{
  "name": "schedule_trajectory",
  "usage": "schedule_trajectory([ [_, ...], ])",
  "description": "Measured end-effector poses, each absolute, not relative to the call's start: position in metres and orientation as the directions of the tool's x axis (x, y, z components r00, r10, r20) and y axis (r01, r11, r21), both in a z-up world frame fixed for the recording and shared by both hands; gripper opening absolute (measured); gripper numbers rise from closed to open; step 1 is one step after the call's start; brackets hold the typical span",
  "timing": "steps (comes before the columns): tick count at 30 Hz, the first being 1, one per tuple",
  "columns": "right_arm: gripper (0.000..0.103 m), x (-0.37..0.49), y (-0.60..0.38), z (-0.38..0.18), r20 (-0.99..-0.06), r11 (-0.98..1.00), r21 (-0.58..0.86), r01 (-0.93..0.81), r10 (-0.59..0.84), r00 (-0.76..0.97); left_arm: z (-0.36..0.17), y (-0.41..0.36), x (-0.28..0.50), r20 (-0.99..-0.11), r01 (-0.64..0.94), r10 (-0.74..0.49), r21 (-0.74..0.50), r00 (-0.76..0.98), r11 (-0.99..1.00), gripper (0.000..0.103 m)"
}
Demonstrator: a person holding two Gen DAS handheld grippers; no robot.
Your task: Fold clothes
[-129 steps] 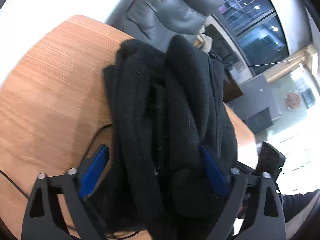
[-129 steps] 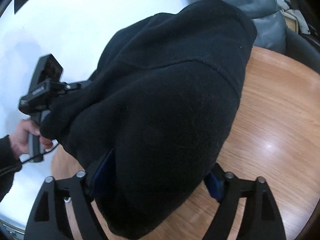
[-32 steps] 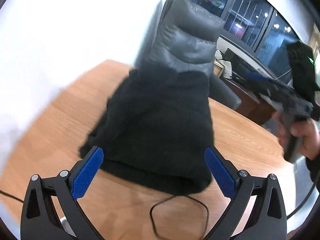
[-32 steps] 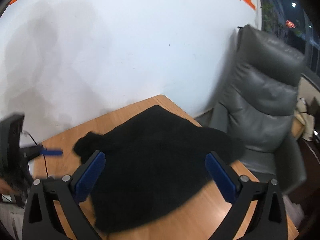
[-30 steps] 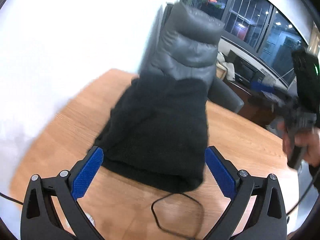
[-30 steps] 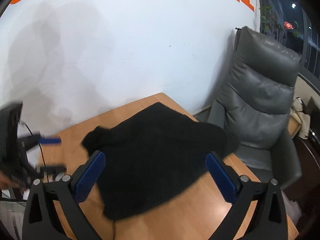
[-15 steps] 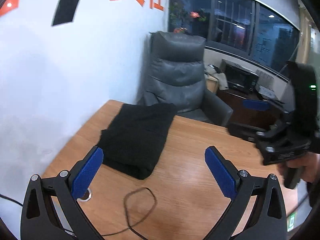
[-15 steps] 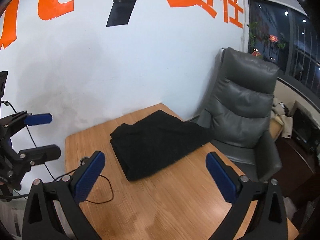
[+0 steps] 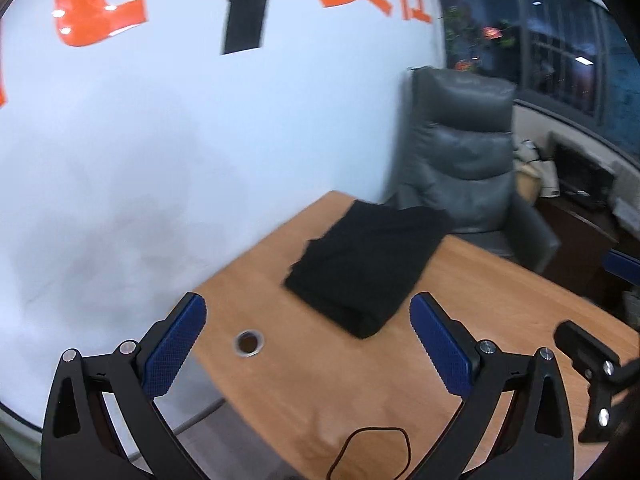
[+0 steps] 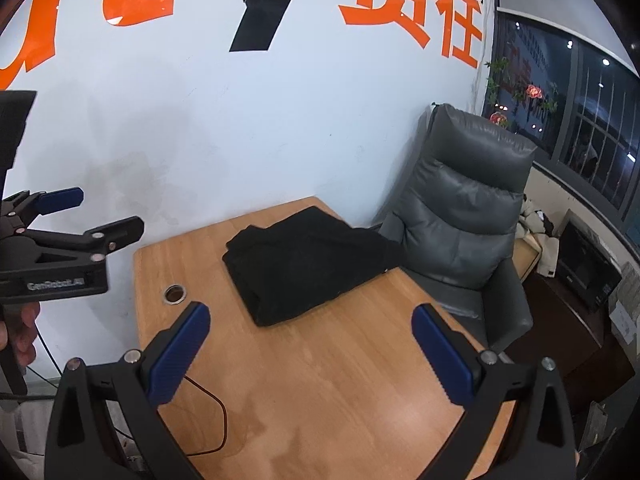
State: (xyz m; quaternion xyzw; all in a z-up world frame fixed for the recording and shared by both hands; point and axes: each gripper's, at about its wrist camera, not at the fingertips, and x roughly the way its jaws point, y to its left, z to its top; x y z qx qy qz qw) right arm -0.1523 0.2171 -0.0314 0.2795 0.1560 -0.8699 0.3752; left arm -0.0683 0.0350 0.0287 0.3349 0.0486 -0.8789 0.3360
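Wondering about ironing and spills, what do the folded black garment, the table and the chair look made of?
Folded black garment: matte, thick and soft, probably fleece or knit. Table: orange-brown wood grain with slight sheen, wood or laminate. Chair: grey padded upholstery with smooth creases, leather or faux leather.

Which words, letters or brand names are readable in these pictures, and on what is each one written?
"责任": large orange characters on the white wall.
"Y": black letter on the same wall; orange strokes beside it are cut off.
"任务": small black characters at the wall's top right.
"GenRobot.AI": on the left gripper body, slightly blurred.
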Motion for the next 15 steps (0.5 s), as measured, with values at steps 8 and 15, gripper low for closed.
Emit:
schedule_trajectory([
  [8,0.103,-0.140,0.217,-0.034,-0.625,-0.694,-0.050,0.718,-0.539,-0.565,0.025,0.035,-0.052,-0.682,0.632,-0.501,0.073,-0.533,-0.771,0.103],
  [15,0.103,-0.134,0.213,-0.039,-0.652,-0.699,-0.046,0.713,-0.520,-0.552,0.021,0.039,-0.049,-0.698,0.614,-0.454,0.025,-0.554,-0.789,0.103],
])
